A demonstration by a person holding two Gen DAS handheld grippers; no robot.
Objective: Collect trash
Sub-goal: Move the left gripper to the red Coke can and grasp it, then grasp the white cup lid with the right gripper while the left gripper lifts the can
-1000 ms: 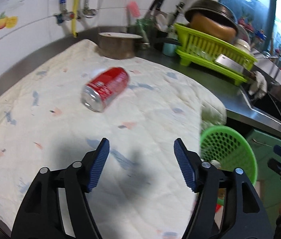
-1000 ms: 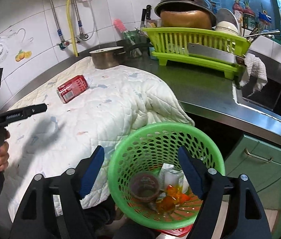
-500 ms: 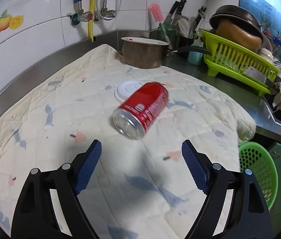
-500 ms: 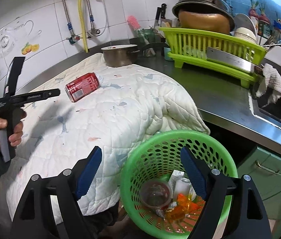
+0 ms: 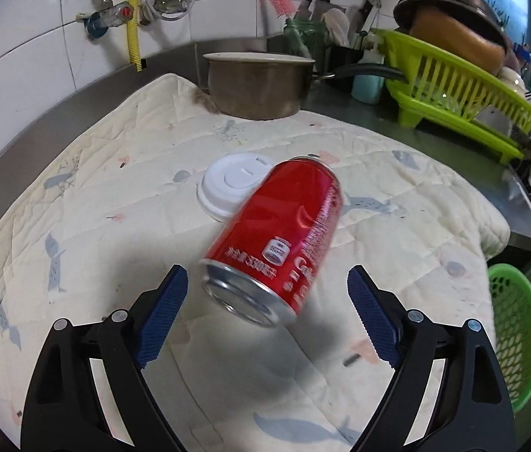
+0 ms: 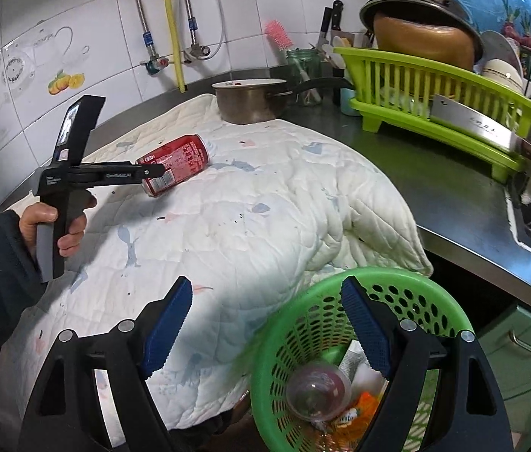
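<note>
A red soda can [image 5: 276,241] lies on its side on the quilted cloth [image 5: 115,196], its silver end towards me. A white cup lid [image 5: 233,184] lies just behind it. My left gripper [image 5: 267,312] is open, its blue pads either side of the can's near end without touching. The right wrist view shows the can [image 6: 175,162] and the left gripper [image 6: 148,175] at it. My right gripper [image 6: 265,331] is open and empty over the rim of the green basket [image 6: 408,293], which holds a plastic cup [image 6: 318,386] and wrappers.
A steel pot [image 5: 260,83] stands at the cloth's far edge. A green dish rack [image 5: 453,94] with pans, a utensil jar [image 5: 303,37] and a sink lie to the right. The green basket [image 5: 518,324] hangs off the counter's right edge.
My left gripper has moved forward to the can, which now lies between its open pads; the white lid came into view. My right gripper has drifted left over the basket's rim.
</note>
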